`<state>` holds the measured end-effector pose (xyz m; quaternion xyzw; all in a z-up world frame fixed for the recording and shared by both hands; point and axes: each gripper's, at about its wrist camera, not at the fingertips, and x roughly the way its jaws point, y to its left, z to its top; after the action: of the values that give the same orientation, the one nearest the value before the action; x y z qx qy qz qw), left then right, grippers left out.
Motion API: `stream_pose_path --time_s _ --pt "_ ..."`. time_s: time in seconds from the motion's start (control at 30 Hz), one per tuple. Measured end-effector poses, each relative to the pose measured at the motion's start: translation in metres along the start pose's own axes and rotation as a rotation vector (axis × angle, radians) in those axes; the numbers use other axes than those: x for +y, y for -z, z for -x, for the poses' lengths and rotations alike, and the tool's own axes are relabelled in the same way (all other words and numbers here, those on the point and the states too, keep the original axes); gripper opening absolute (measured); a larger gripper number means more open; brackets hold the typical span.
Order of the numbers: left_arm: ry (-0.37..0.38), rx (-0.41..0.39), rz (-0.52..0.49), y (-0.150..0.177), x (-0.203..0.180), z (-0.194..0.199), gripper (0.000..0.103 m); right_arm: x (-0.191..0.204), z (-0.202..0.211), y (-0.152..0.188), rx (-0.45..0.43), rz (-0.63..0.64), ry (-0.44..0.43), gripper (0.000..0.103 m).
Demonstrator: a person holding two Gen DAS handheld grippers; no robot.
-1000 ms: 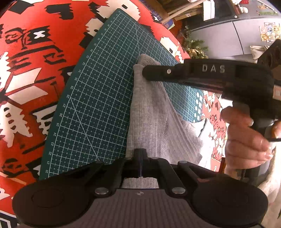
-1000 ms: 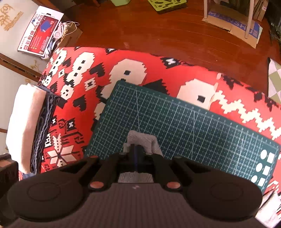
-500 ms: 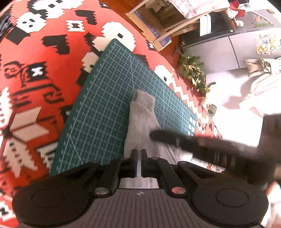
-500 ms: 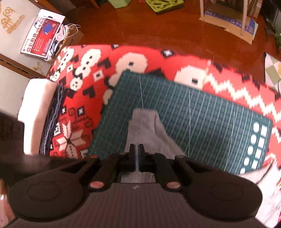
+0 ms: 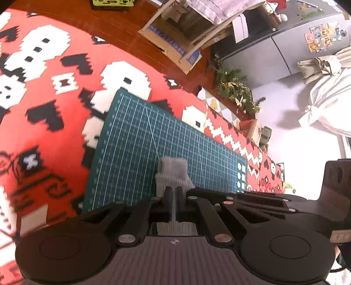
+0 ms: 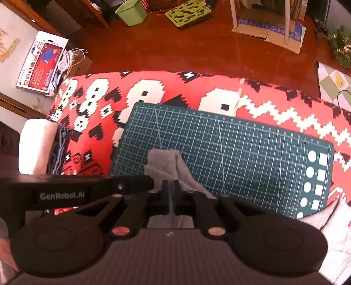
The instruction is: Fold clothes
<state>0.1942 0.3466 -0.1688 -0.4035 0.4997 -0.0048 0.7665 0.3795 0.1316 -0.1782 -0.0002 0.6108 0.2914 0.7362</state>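
A grey ribbed garment (image 5: 173,173) hangs over the green cutting mat (image 5: 136,153). My left gripper (image 5: 173,191) is shut on its edge, with a thin strip of cloth showing between the fingers. My right gripper (image 6: 170,188) is shut on the same grey garment (image 6: 166,162), close beside the left one. In the right wrist view, the left tool's labelled black side (image 6: 61,195) crosses from the left, its tip touching the cloth. The right tool's black body (image 5: 274,203) sits just right of my left fingers. More pale cloth (image 6: 329,221) trails at lower right. The garment's lower part is hidden under the grippers.
The mat (image 6: 230,157) lies on a red, white and black patterned cover (image 6: 92,105). A stack of folded white and dark striped clothes (image 6: 37,146) sits at the cover's left end. Beyond are a wooden floor, a green bin (image 6: 131,12), a cardboard box (image 6: 272,32) and white chair legs.
Both grippers have risen away from the mat with the grey garment, so the mat looks smaller. The right tool moved from across the left view to close beside the left gripper.
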Motion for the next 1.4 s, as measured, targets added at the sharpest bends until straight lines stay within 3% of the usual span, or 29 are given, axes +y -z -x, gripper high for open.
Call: stream_pose_path --time_s 0.2,0.4,0.7,0.83,1.0,1.17,1.4 --pt "-0.044 0.008 -0.076 -0.014 -0.012 -0.002 0.002 -0.011 0.011 -0.01 -0.045 -0.039 0.015 0.003" --pt "-0.039 0.008 -0.154 -0.01 -0.033 0.013 0.002 -0.023 0.047 0.018 -0.083 -0.09 0.025 0.006" --pt "-0.031 0.128 -0.238 0.053 -0.076 0.017 0.002 -0.04 0.101 0.09 -0.129 -0.225 0.091 0.009" --pt "-0.102 0.129 -0.275 0.08 -0.097 0.013 0.004 -0.052 0.118 0.122 -0.167 -0.29 0.132 0.023" --pt "-0.173 0.15 -0.313 0.104 -0.109 -0.007 0.004 -0.072 0.118 0.151 -0.204 -0.355 0.213 0.023" --pt "-0.204 0.181 -0.304 0.107 -0.11 -0.029 0.005 -0.09 0.102 0.158 -0.221 -0.337 0.301 0.023" --pt "-0.226 0.157 -0.351 0.093 -0.119 -0.032 0.004 -0.111 0.1 0.161 -0.26 -0.389 0.279 0.023"
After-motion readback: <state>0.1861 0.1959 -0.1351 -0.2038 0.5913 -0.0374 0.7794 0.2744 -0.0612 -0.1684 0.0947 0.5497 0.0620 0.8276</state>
